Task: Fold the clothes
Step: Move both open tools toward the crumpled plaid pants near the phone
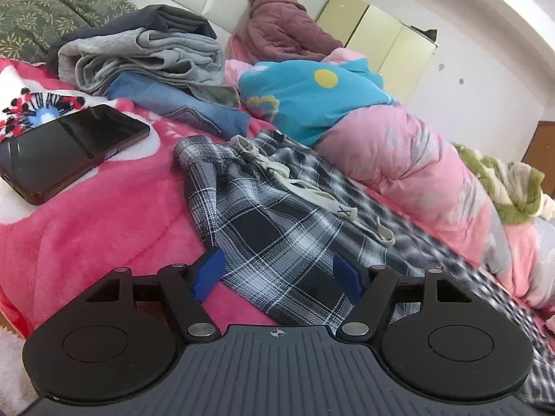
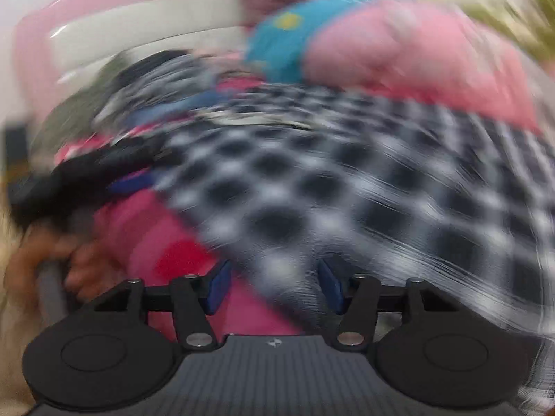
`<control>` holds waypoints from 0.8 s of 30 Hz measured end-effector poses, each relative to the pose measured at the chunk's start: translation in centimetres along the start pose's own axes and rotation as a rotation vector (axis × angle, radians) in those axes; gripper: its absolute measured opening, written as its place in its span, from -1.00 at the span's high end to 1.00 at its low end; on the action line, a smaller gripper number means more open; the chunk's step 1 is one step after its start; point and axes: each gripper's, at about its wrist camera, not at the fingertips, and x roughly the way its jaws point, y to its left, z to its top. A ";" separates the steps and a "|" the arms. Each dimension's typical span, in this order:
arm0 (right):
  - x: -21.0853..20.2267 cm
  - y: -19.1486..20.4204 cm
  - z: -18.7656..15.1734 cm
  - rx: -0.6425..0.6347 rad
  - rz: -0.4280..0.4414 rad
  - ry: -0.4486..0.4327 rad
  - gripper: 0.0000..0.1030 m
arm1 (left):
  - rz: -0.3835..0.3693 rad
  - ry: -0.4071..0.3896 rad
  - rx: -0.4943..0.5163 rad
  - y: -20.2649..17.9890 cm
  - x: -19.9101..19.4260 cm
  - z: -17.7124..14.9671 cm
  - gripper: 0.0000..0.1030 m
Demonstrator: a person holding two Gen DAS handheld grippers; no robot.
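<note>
Left wrist: drawstring tag (image 1: pixel 343 212) lettering unreadable

Left claw (image 1: pixel 275 275) and right claw (image 2: pixel 274 287), black linkage arms, silver pivot screws, blue finger pads (image 1: pixel 207 274), ribbed grey base with crosshair mark.

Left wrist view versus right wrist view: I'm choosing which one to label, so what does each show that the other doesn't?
Only the left wrist view, which is sharp, shows the phone on the pink blanket, the white drawstring and the folded grey clothes.

Only the right wrist view, heavily blurred, shows a hand at lower left.

Both show the plaid garment, the pink and blue quilt, and an open gripper, left and right, holding nothing.
</note>
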 end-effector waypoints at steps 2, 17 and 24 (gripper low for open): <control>-0.6 1.4 -0.3 -0.025 0.081 0.010 -0.16 | -0.009 -0.001 -0.014 0.4 -0.1 0.2 -0.36; -3.0 -6.3 -4.5 0.679 0.282 0.052 -0.16 | 0.018 -0.058 -0.062 2.5 -1.7 0.5 -0.36; -3.7 -10.9 -7.1 0.989 0.298 -0.053 -0.16 | 0.043 -0.054 -0.031 2.2 -1.6 0.3 -0.36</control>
